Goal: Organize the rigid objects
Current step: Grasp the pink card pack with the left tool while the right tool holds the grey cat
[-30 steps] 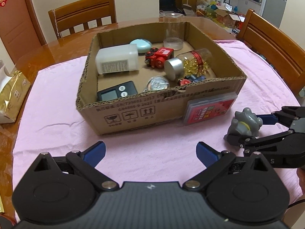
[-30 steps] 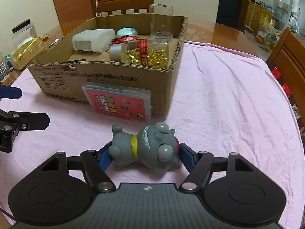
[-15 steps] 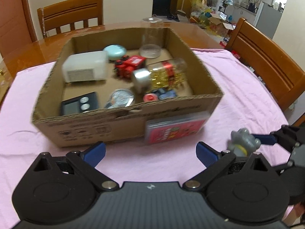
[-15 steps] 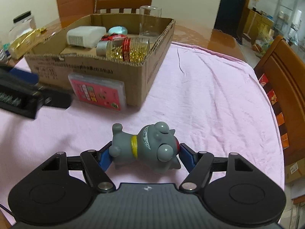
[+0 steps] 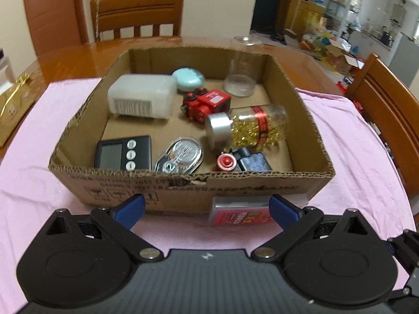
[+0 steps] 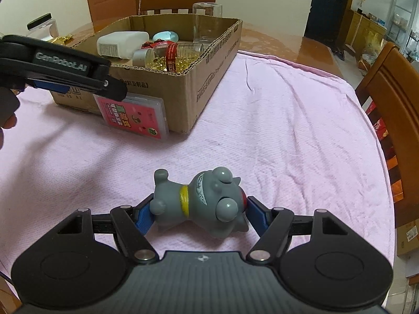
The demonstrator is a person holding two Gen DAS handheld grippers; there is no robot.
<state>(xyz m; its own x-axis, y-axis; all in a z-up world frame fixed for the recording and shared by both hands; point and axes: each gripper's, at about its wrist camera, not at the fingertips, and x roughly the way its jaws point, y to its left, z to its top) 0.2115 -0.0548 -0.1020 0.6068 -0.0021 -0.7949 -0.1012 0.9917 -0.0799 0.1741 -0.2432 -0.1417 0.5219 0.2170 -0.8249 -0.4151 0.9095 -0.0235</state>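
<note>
The right gripper (image 6: 200,213) is still gripping the grey toy (image 6: 200,204) between its fingers, now lifted higher above the pink cloth (image 6: 275,130). The left gripper (image 5: 207,209), fingers wide and holding nothing, has been moving in over the box (image 5: 183,183) front, above the card case (image 5: 238,216).

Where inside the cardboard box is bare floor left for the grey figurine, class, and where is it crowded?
In the cardboard box, bare floor shows between the white container and the black timer, and along the right wall beside the capsule bottle. The middle is crowded. The right gripper grips the grey figurine.
</note>
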